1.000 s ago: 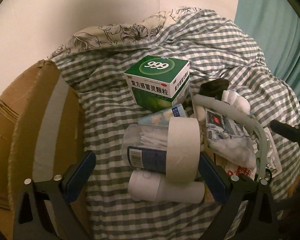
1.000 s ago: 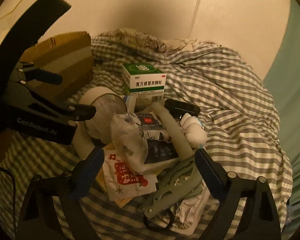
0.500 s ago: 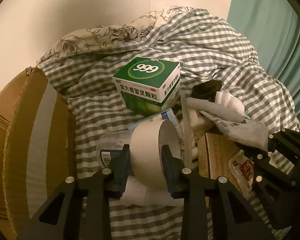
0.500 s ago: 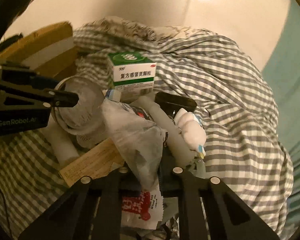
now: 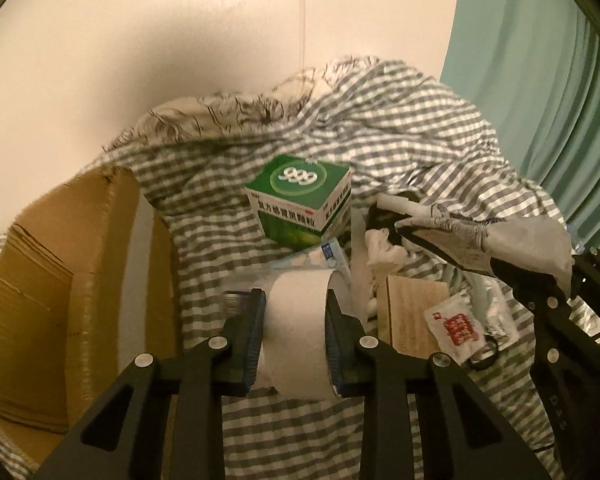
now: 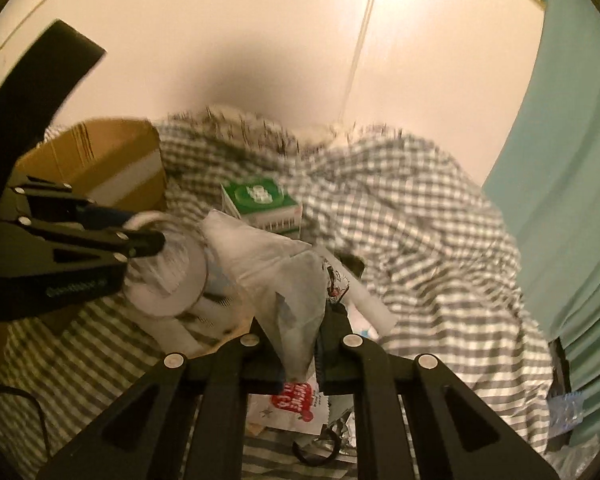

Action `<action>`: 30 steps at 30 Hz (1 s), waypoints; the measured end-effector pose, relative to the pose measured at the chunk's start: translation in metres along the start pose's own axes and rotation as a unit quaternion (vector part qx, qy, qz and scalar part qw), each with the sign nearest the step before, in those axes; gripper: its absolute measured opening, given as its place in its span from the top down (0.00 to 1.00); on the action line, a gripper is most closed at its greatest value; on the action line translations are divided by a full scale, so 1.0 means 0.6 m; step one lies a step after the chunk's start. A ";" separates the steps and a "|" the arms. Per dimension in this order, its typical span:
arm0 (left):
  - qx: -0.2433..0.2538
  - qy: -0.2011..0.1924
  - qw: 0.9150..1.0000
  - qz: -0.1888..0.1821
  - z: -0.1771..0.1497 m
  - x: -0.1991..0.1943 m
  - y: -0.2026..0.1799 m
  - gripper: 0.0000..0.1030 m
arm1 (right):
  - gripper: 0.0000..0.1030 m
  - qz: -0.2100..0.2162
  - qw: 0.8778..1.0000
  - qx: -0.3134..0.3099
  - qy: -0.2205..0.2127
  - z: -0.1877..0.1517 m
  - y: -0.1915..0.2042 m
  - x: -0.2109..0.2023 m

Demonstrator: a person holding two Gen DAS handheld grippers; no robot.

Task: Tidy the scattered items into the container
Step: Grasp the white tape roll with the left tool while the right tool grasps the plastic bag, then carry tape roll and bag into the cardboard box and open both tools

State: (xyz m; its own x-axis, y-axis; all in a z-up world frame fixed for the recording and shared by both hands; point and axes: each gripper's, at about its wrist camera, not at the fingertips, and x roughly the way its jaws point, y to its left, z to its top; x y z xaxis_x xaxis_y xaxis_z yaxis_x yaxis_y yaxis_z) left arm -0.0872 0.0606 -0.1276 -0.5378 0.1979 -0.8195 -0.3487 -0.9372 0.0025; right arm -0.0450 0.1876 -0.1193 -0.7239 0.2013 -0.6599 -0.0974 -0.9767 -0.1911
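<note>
My left gripper [image 5: 295, 312] is shut on a white roll of tape [image 5: 296, 320] and holds it lifted above the bed; it also shows in the right wrist view [image 6: 172, 280]. My right gripper [image 6: 296, 344] is shut on a crumpled printed plastic bag [image 6: 284, 280], raised off the pile; the bag also shows in the left wrist view [image 5: 480, 236]. The open cardboard box [image 5: 60, 280] stands at the left, also in the right wrist view [image 6: 100, 164]. A green 999 medicine box [image 5: 300, 208] sits on the checked bedding behind the pile.
A red-and-white sachet [image 5: 456, 326], a tan card [image 5: 412, 316], foil blister packs [image 5: 496, 312], a white tube [image 6: 368, 300] and a black item [image 6: 352, 264] lie in the pile. A wall is behind and a teal curtain [image 5: 540, 80] at the right.
Both grippers closed, the left on the tape roll and the right on the plastic bag, then lifted them up off the pile. Both views have tilted upward.
</note>
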 end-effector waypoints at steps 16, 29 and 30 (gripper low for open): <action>0.003 -0.135 0.991 0.012 0.008 -0.234 0.044 0.73 | 0.91 -0.033 0.995 0.023 -0.095 0.072 0.046 -0.162; -0.015 -0.227 0.973 0.046 -0.004 -0.376 0.117 0.73 | 0.91 -0.019 0.989 0.006 -0.150 0.113 0.116 -0.261; -0.019 -0.231 0.971 0.050 -0.005 -0.382 0.128 0.73 | 0.91 -0.018 0.988 0.004 -0.153 0.118 0.121 -0.264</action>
State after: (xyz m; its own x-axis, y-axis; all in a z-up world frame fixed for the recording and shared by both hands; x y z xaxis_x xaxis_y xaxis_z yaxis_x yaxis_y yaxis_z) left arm 0.0115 -0.0574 0.0588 -0.8578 0.2053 -0.4712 -0.2531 -0.9666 0.0394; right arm 0.0141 0.0798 0.0225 -0.8925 0.2047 -0.4018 -0.1312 -0.9704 -0.2029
